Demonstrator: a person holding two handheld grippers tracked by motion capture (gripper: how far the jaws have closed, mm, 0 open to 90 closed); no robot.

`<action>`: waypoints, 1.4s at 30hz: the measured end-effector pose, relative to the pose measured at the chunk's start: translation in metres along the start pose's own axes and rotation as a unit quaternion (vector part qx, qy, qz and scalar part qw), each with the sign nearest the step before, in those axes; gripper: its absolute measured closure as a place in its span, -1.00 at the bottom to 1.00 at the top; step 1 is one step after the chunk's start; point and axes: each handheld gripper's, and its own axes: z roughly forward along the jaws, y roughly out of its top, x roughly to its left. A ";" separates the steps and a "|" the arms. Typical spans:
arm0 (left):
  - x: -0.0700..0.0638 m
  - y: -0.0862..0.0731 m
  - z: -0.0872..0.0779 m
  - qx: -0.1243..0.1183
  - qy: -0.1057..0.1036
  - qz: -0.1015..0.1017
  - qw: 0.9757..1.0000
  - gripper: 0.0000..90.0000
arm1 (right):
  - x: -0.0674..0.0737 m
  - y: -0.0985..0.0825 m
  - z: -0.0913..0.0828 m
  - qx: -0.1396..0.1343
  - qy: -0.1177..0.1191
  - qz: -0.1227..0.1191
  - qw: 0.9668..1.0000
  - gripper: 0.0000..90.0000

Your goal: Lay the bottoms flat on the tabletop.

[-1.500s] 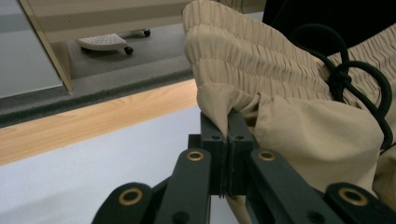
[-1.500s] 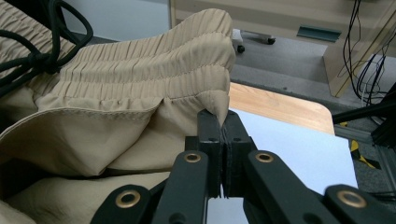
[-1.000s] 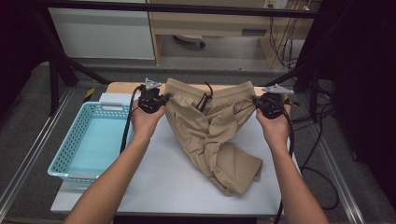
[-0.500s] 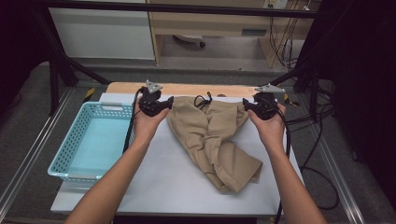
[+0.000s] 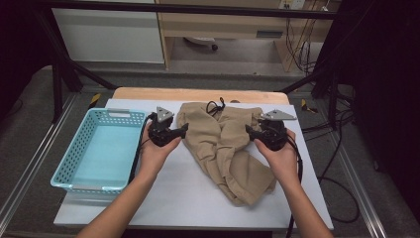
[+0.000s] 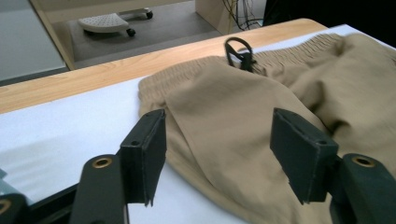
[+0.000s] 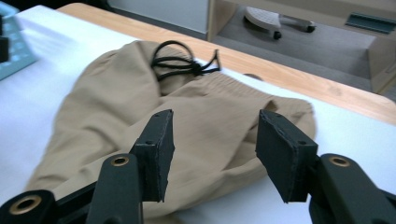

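Observation:
Tan trousers with a black drawstring lie crumpled on the white table top, waistband toward the far edge. My left gripper sits at the waistband's left corner and my right gripper at its right side. In the left gripper view the left gripper stands open, its jaws just having been opening, with the cloth lying beyond the pads and untouched. In the right gripper view the right gripper is likewise open after opening, with the cloth and drawstring ahead of it.
A turquoise plastic basket, with nothing in it, stands on the table's left side next to my left hand. A wooden strip runs along the far edge. Bare white surface lies in front of the trousers. Cables hang off the right side.
Both grippers held the waistband raised at the far edge. They have let go, the trousers have dropped flat, and both hands have drawn back toward the person.

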 end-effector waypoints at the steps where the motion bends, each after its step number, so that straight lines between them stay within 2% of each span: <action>1: -0.003 -0.003 -0.003 -0.003 -0.002 0.002 1.000 -0.23 | 0.004 -0.002 -0.002 -0.001 0.005 0.000 1.000 0.03; 8: -0.009 -0.023 -0.018 -0.009 -0.018 -0.010 1.000 -0.37 | 0.028 -0.017 -0.013 -0.004 0.033 -0.005 0.999 0.00; 12: -0.013 -0.038 -0.024 -0.001 -0.029 -0.016 0.999 -0.44 | 0.039 -0.025 -0.015 -0.002 0.043 -0.005 0.999 -0.03; 14: -0.015 -0.044 -0.026 0.003 -0.035 -0.009 0.999 -0.49 | 0.043 -0.029 -0.016 -0.001 0.047 -0.004 0.999 -0.07; 16: -0.016 -0.051 -0.030 0.007 -0.043 -0.018 0.999 -0.51 | 0.049 -0.035 -0.016 0.003 0.052 -0.009 0.999 -0.12; 24: -0.015 -0.072 -0.045 0.011 -0.043 -0.024 0.999 -0.52 | 0.068 -0.058 -0.024 0.021 0.070 -0.012 0.997 -0.26; 26: -0.016 -0.078 -0.049 0.017 -0.043 -0.021 0.999 -0.52 | 0.073 -0.065 -0.024 0.031 0.074 -0.013 0.997 -0.29; 28: -0.020 -0.084 -0.055 0.028 -0.043 -0.010 0.999 -0.53 | 0.077 -0.070 -0.026 0.039 0.081 -0.008 0.996 -0.36; 31: -0.025 -0.094 -0.064 0.032 -0.047 0.001 0.998 -0.55 | 0.084 -0.077 -0.029 0.047 0.081 -0.018 0.995 -0.41; 33: -0.027 -0.100 -0.064 0.033 -0.050 -0.005 0.998 -0.58 | 0.089 -0.081 -0.028 0.049 0.084 -0.019 0.995 -0.41; 34: -0.026 -0.101 -0.063 0.030 -0.052 -0.015 0.998 -0.59 | 0.090 -0.083 -0.026 0.049 0.085 -0.018 0.995 -0.41; 36: -0.024 -0.104 -0.061 0.024 -0.048 -0.022 0.998 -0.59 | 0.093 -0.088 -0.022 0.055 0.086 -0.016 0.995 -0.38; 39: -0.020 -0.105 -0.058 0.035 -0.048 -0.025 0.998 -0.60 | 0.101 -0.094 -0.018 0.067 0.087 -0.028 0.994 -0.35; 42: -0.016 -0.108 -0.060 0.035 -0.046 -0.037 0.998 -0.59 | 0.106 -0.098 -0.018 0.069 0.086 -0.047 0.993 -0.24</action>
